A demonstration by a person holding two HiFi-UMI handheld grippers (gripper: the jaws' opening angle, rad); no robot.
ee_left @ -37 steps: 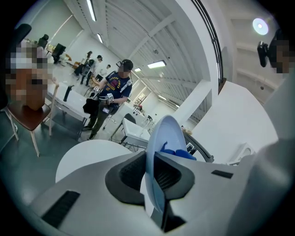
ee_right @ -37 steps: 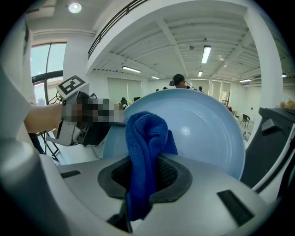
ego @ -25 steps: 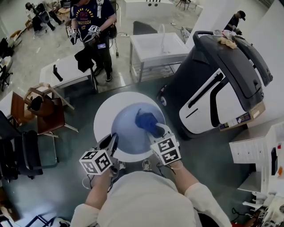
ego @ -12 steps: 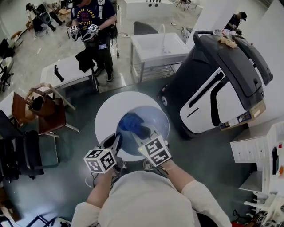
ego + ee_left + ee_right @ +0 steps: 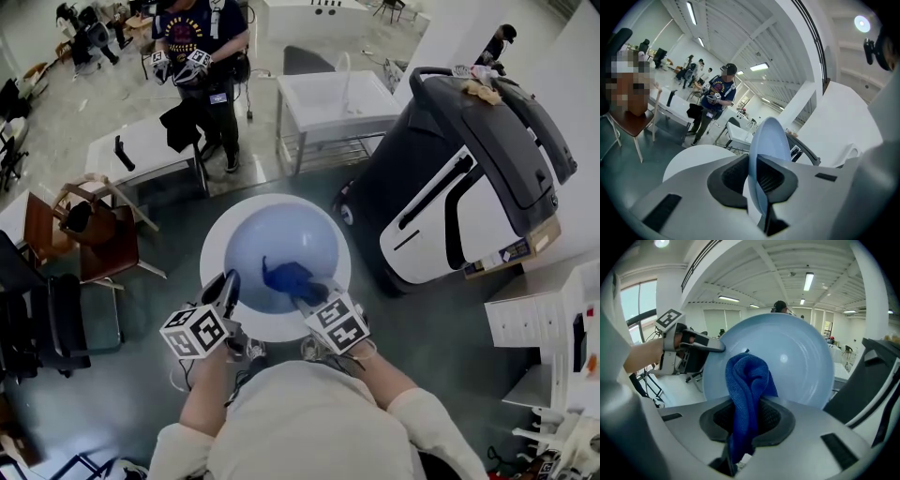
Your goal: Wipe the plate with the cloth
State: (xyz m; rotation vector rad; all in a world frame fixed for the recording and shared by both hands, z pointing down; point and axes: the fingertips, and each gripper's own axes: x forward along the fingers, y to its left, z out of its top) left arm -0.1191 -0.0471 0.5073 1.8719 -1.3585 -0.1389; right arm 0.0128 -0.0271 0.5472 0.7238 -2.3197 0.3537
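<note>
Left jaws (image 5: 757, 178) are nearly closed, clamped on the rim of the pale blue plate (image 5: 797, 357). That one bite at the edge is all that holds it over the round white table (image 5: 212, 255). Right jaws (image 5: 743, 420) are pinched on the blue cloth (image 5: 745, 376), which bunches up out of them in a thick fold against the plate's face, low and towards my side.

What worries me is the plate. I only have it by one spot on the rim, so if I press hard with the cloth far from that spot, I reckon the plate could pivot in the pads or lever right out and drop onto the table. The glaze looks smooth, which won't help the grip. The cloth is a risk too. It's wadded into a lump, so a stroke may only drag one narrow ridge across and miss whole patches, and a snag at the rim could tug it out of the right jaws.

From the head view the right gripper covers the near part of the plate, so I can't tell how much cloth is really touching it. The plate's underside is hidden in every view. I also can't tell whether its lower edge rests on the table or hangs clear.
</note>
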